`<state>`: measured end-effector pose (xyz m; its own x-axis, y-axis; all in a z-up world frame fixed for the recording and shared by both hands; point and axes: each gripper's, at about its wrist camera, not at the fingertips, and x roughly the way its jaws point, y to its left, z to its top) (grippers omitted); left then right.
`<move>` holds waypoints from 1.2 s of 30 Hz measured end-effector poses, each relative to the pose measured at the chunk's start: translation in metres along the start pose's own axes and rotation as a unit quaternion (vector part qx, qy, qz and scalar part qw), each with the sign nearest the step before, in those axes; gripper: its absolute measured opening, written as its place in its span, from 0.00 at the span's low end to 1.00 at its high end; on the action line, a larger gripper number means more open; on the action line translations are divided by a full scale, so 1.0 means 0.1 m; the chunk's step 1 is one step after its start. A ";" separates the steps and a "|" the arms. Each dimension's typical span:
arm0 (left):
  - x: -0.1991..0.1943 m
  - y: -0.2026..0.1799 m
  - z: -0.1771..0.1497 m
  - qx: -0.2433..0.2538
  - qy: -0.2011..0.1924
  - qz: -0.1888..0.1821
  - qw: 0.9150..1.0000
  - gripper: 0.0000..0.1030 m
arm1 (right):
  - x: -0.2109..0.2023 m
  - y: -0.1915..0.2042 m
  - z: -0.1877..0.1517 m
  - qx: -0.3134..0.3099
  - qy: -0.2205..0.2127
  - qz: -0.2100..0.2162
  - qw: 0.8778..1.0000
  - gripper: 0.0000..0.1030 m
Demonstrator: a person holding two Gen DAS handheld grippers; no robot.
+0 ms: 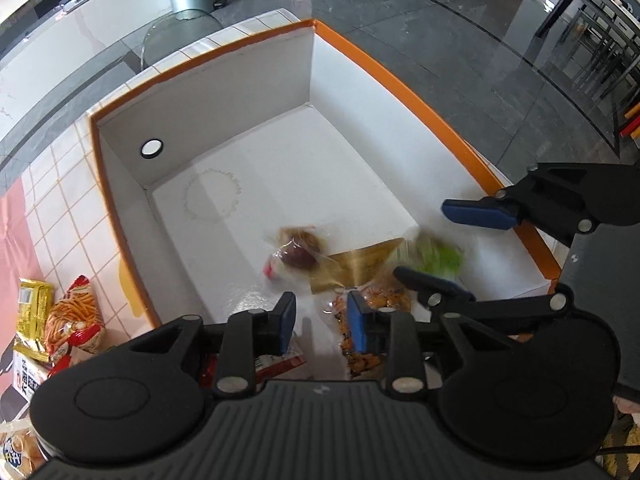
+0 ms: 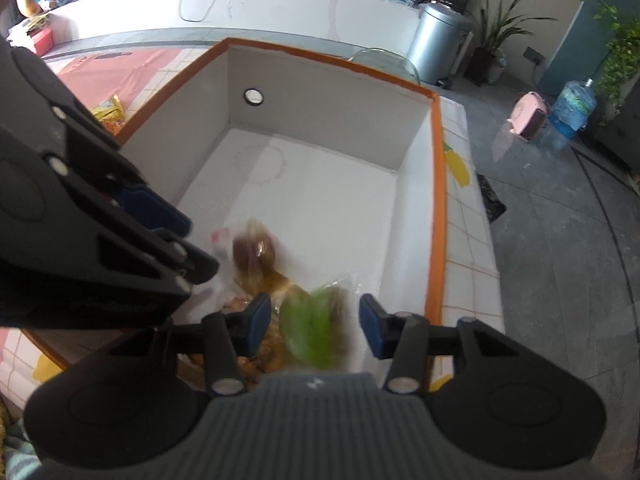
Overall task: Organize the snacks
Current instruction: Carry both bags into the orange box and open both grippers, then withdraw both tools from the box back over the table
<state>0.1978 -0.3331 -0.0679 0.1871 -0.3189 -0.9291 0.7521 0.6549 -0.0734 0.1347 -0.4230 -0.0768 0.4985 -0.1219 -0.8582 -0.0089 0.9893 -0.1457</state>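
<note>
Two grippers over white box [image 1: 352, 92] — left gripper [image 1: 321, 322] and right gripper [image 2: 310, 324] both spread, gripping nothing; blurred green packet [image 2: 306, 330], brown snack bag [image 1: 298, 250] inside box.

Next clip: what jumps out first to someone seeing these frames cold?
The big white box with the orange rim fills both views, its far half bare. At its near end, blurred snack packets are caught in motion: a green one and a clear bag with something brown. Both the left hand-held gripper and the right hand-held gripper hang open above them, while more snack bags lie outside on the tiled table.
</note>
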 end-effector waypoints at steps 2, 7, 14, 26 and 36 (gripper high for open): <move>-0.06 0.02 -0.03 -0.008 -0.006 -0.002 1.000 0.41 | -0.03 0.00 0.01 0.002 0.000 0.000 1.000 0.46; -0.31 0.05 -0.09 -0.015 -0.031 -0.002 0.999 0.46 | -0.19 0.02 0.02 0.011 -0.007 -0.004 1.000 0.57; -0.80 0.14 -0.26 -0.031 -0.081 0.006 0.996 0.49 | -0.49 0.11 0.02 0.026 -0.024 -0.006 0.999 0.65; -1.66 0.38 -0.94 -0.062 -0.177 0.080 0.979 0.52 | -1.28 0.54 -0.06 0.064 -0.101 -0.006 0.993 0.72; -2.01 0.67 -1.66 -0.109 -0.208 0.129 0.963 0.54 | -1.60 1.12 -0.23 0.083 -0.137 0.019 0.987 0.77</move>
<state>0.1056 -0.1114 0.0532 0.6223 -0.3430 -0.7037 0.5037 0.8635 0.0245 0.0343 -0.2943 0.0325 0.7171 -0.0801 -0.6923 0.0988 0.9950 -0.0128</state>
